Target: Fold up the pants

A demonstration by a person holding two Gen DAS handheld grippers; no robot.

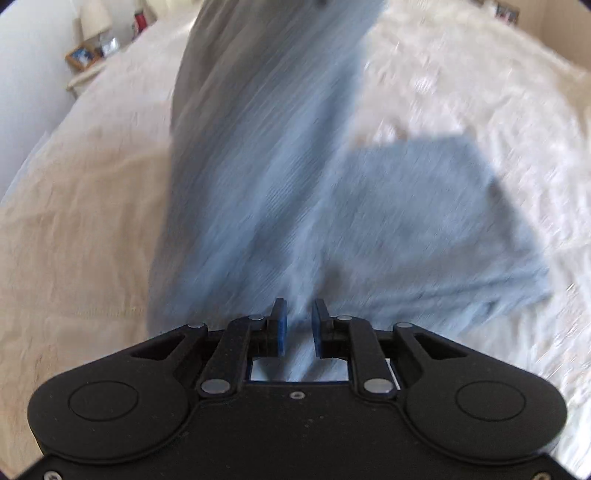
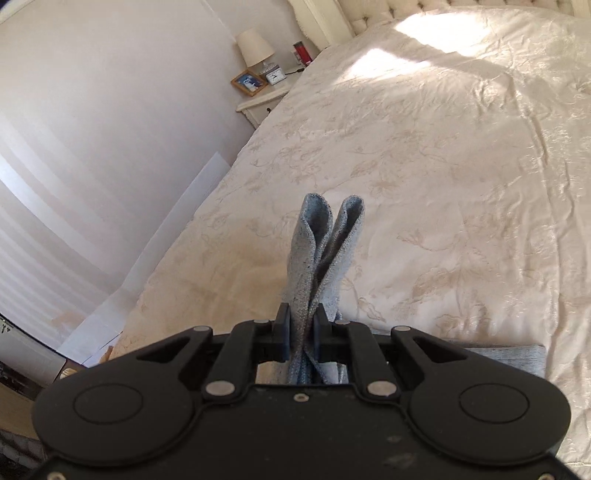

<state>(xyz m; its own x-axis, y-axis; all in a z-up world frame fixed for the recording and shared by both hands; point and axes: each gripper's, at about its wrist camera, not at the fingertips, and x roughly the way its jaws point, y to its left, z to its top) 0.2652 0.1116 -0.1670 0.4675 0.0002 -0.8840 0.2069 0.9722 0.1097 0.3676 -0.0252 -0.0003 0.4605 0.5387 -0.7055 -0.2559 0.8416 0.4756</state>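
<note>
Light blue pants (image 1: 280, 184) lie on a cream bed cover (image 1: 92, 221). One long part rises toward the top of the left wrist view, and a folded part (image 1: 424, 221) lies flat to the right. My left gripper (image 1: 299, 317) hovers just over the cloth, its blue pads a narrow gap apart and not pressing on it; this view is blurred. In the right wrist view my right gripper (image 2: 301, 321) is shut on the pants (image 2: 321, 240). Two doubled cloth ends stick up past its pads, held above the bed cover (image 2: 443, 166).
A nightstand (image 2: 264, 99) with a lamp (image 2: 255, 48), a photo frame (image 2: 249, 82) and a small clock stands at the bed's far left corner by a white wall. The tufted headboard (image 2: 369, 14) runs along the top. The bed's left edge drops off beside the wall.
</note>
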